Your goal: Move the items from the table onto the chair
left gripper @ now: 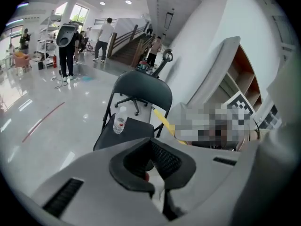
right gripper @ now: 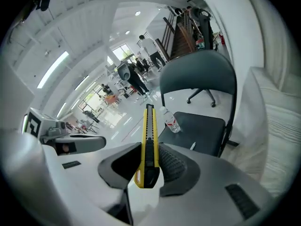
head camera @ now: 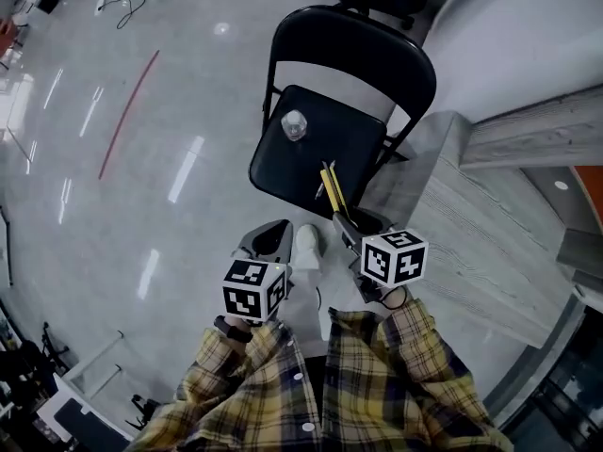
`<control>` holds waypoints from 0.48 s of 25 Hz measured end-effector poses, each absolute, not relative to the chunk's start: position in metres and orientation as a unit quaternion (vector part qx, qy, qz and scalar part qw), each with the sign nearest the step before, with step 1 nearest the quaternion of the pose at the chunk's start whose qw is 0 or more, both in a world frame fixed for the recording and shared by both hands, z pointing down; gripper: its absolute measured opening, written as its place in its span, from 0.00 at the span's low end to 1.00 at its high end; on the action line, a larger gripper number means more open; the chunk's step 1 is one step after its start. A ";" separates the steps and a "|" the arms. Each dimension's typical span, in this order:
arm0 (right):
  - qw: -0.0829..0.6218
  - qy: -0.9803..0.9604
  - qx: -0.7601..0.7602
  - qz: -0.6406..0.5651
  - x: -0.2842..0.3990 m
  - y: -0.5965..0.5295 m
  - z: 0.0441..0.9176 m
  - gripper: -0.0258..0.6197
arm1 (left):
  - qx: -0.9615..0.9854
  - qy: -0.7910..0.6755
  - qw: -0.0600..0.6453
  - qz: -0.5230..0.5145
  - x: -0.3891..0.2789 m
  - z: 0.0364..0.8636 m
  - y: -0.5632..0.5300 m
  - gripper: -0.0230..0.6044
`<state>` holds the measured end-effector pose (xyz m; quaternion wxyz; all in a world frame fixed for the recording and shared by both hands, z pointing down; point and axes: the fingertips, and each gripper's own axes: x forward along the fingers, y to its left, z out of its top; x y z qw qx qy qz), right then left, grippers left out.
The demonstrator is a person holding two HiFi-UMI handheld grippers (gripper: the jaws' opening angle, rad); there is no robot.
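A black folding chair point(head camera: 377, 59) stands ahead of me with a clear water bottle point(head camera: 294, 125) upright on its seat. My right gripper point(head camera: 343, 224) is shut on a yellow utility knife point(head camera: 330, 188), whose tip reaches over the seat's near edge. In the right gripper view the utility knife point(right gripper: 149, 142) stands lengthwise between the pads of the right gripper point(right gripper: 149, 167), pointing at the chair point(right gripper: 197, 79) and the bottle point(right gripper: 170, 119). My left gripper point(head camera: 271, 241) hangs shut to the left of the chair's front; in its own view the left gripper point(left gripper: 153, 163) holds nothing I can see.
A grey wood-grain table point(head camera: 471, 224) lies close on the right of the chair. A small white pen-like item point(right gripper: 193, 146) rests on the seat. Glossy floor point(head camera: 141, 158) spreads to the left. People stand far off in the hall point(left gripper: 66, 46).
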<state>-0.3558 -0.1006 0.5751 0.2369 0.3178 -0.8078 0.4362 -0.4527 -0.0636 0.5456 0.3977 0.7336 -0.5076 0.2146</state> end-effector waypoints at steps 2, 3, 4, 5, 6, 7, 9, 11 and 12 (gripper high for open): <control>0.246 -0.807 0.312 0.437 -0.380 -0.106 0.590 0.24 | 0.723 -0.517 0.409 0.208 -0.470 0.558 -0.062 0.04; 0.253 -0.806 0.311 0.435 -0.390 -0.109 0.599 0.24 | 0.718 -0.521 0.415 0.204 -0.477 0.564 -0.061 0.04; 0.262 -0.804 0.312 0.433 -0.397 -0.112 0.611 0.24 | 0.713 -0.524 0.421 0.200 -0.482 0.571 -0.061 0.04; 0.271 -0.802 0.315 0.430 -0.404 -0.115 0.624 0.24 | 0.708 -0.526 0.427 0.197 -0.487 0.578 -0.060 0.04; 0.279 -0.798 0.318 0.429 -0.409 -0.119 0.640 0.24 | 0.704 -0.528 0.432 0.195 -0.491 0.585 -0.059 0.04; 0.287 -0.794 0.322 0.429 -0.415 -0.122 0.659 0.24 | 0.701 -0.531 0.435 0.195 -0.495 0.593 -0.058 0.04; 0.299 -0.782 0.332 0.435 -0.424 -0.129 0.699 0.24 | 0.695 -0.533 0.440 0.200 -0.503 0.610 -0.056 0.04; 0.311 -0.765 0.344 0.446 -0.428 -0.133 0.740 0.24 | 0.689 -0.530 0.447 0.212 -0.509 0.631 -0.051 0.04; 0.316 -0.755 0.352 0.455 -0.428 -0.133 0.760 0.24 | 0.684 -0.529 0.453 0.218 -0.513 0.641 -0.047 0.04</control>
